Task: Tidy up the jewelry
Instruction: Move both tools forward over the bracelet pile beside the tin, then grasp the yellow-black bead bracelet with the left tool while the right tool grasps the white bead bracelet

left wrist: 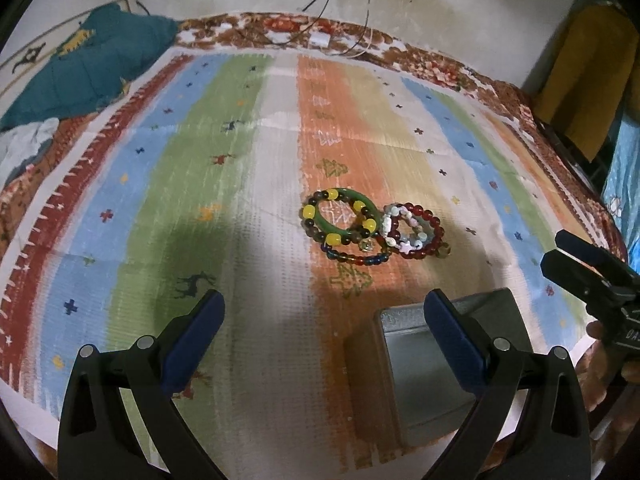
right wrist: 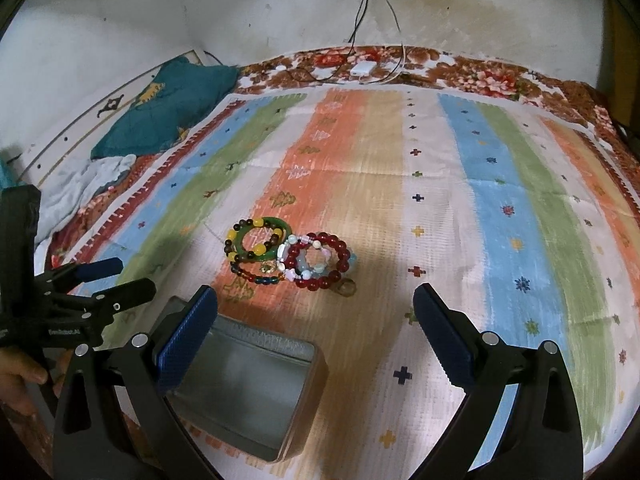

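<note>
A heap of bead bracelets lies on the striped mat: a green bangle (left wrist: 335, 225) (right wrist: 267, 253) under a yellow-and-brown bead bracelet (left wrist: 309, 212) (right wrist: 258, 223), a dark red bead bracelet (left wrist: 430, 246) (right wrist: 340, 256), a pale pastel one (left wrist: 390, 229) (right wrist: 298, 274) and a blue-red strand (left wrist: 360, 259) (right wrist: 256, 278). An open metal tin (left wrist: 440, 392) (right wrist: 256, 384) sits nearer than the heap and holds nothing. My left gripper (left wrist: 324, 320) is open, well short of the heap, its right finger over the tin. My right gripper (right wrist: 316, 316) is open too, its left finger over the tin's rim.
The striped mat (left wrist: 240, 160) (right wrist: 480, 200) covers a floral bedsheet (right wrist: 480, 76). A teal quilt (left wrist: 88, 68) (right wrist: 168, 112) and white cloth lie at the far left. Cables and a white charger (right wrist: 362, 68) rest by the wall. A hand (right wrist: 18, 380) holds the other gripper's handle.
</note>
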`<state>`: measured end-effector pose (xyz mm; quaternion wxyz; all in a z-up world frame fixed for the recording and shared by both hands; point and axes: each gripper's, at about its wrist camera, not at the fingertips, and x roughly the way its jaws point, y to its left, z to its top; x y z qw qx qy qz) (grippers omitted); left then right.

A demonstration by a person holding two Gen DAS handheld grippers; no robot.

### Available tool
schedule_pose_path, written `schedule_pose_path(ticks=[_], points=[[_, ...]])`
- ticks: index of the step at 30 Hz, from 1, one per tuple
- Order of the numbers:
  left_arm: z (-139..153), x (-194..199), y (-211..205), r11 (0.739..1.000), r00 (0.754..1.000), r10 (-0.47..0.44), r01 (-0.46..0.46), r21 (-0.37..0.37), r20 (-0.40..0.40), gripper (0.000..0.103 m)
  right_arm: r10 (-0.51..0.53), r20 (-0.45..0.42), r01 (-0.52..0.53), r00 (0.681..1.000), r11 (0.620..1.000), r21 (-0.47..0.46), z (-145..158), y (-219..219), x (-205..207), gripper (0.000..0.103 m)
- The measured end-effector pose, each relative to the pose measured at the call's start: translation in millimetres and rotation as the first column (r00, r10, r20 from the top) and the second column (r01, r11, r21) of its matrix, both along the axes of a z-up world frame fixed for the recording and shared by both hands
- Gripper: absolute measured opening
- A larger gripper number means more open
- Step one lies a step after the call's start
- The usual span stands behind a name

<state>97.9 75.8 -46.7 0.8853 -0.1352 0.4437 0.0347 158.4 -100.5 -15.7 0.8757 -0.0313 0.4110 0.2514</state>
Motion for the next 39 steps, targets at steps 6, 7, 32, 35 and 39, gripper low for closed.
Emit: schedule_pose_path(ticks=[6,7,32,35,39], points=[[-3.7,12.8,10.2,0.999,1.000,0.019,-0.020,-0.028,-0.019,0.097,0.010,-0.023,-0.010,1.000,1.000,0.018,-0.4,1.7,12.3,0.099],[-4.0,15.0,11.9,0.999,1.000,0.022,-0.023,-0.029,-0.021,0.097,0.013,-0.023,-0.013,1.000,1.000,0.020,-0.3,1.9,13.3,0.099],[-23.5,74.6,37.7,0.996,0.997,-0.004,-0.003,-0.088,-0.076,0.081,0.067,-0.175,-0.055,0.982,0.996,0.076,-18.2,20.0,69.9,0.099],[-29.6,81.0,39.6,0.996,0.995,-0.006,-0.003,-0.090,-0.101,0.075,0.078,-0.184,-0.065,0.980,0.995,0.074,-20.9,22.4,75.7,0.099],[-37.2,87.6,39.3,0.995,0.991,-0.017,0.005,-0.097,-0.130,0.066,0.084,-0.223,-0.063,0.971,0.993,0.097,-26.3,24.9,84.7,0.099]])
